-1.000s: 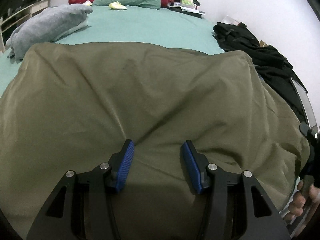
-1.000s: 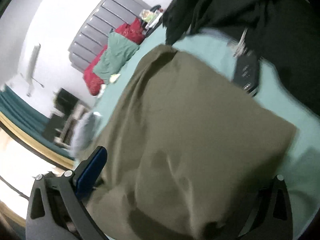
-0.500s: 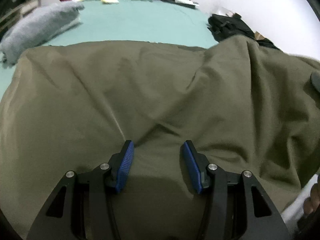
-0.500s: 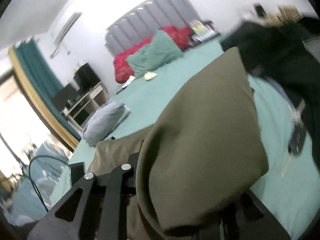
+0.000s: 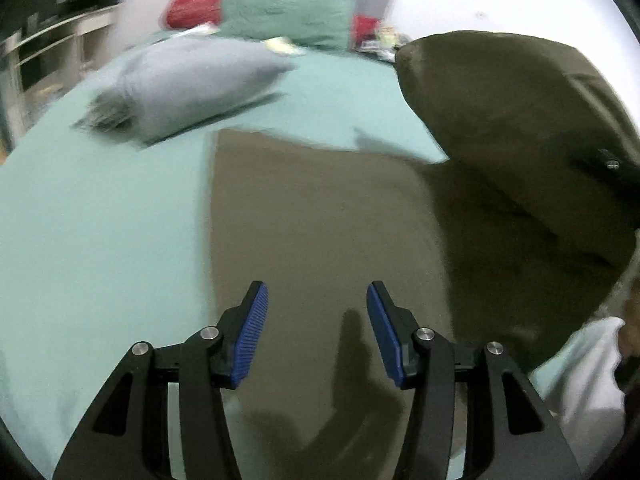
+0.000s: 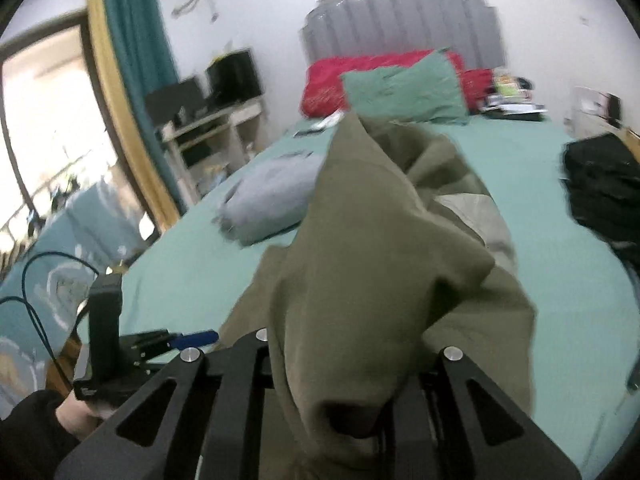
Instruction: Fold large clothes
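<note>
Currently, an olive-green garment [image 5: 320,216] is seen spread on the teal bedsheet [image 5: 100,220], its left edge running straight down the left wrist view; the right part of it is lifted and curled over into a raised dark fold at the right of that view. The left gripper [image 5: 317,312] is held above the flat part of the cloth with its blue pads [image 5: 251,332] wide apart, and nothing is gripped between them. In the right wrist view the same garment [image 6: 372,280] is draped up and over the right gripper [image 6: 352,392]; the fingertips are buried under the bunched fabric, so the pads themselves are hidden, though the cloth appears to be pinched there. A grey folded item [image 5: 188,80] is lying on the sheet beyond the garment; a teal pillow [image 6: 404,88] and a red pillow [image 6: 332,84] are set against the headboard; a black heap of clothing [image 6: 604,184] is seen at the right.
</note>
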Tool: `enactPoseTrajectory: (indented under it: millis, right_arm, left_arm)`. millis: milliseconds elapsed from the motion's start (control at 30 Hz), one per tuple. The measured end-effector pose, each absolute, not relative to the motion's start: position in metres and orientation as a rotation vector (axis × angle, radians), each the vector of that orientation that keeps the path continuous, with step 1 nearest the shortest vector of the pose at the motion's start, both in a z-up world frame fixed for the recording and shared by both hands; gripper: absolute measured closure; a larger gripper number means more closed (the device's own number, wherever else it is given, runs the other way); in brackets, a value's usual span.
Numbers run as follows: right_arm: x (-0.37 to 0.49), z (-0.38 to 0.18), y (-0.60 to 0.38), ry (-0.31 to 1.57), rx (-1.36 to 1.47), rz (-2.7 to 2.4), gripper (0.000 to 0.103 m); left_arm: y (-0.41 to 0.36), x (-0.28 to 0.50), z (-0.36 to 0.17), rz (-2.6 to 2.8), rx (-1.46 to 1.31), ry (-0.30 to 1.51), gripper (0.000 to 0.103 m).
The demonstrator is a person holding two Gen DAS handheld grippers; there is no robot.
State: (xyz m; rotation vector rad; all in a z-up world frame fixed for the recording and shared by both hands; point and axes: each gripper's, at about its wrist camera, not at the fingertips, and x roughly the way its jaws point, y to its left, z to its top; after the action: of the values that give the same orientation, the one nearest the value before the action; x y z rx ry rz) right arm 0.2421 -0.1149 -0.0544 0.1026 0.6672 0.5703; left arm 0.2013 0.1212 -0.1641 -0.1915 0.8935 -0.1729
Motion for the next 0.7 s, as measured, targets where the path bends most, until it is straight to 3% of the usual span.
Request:
enactPoseTrajectory:
  millis: [333,567,667,700]
  right_arm:
    - [0.215,-0.126,0.029,0.837,-0.125,0.731,0.089]
    - [0.175,-0.182,0.074,0.909,-0.330,0.797,0.084]
    - [0.171,-0.176,0.065,0.890,-0.308,0.864,0.063]
    - [0.171,-0.172,0.062,0.898,-0.286,0.893,0.049]
  left_arm:
    - [0.226,0.185,-0.170,-0.118,-0.562,0.847,0.049]
    - [0.236,0.184,-0.161,-0.161,-0.642,0.777,0.049]
    - [0.223,0.190,-0.164,-0.174,-0.599,0.814,0.049]
    - [0.223,0.193,-0.165,-0.181,-0.585,0.819,0.049]
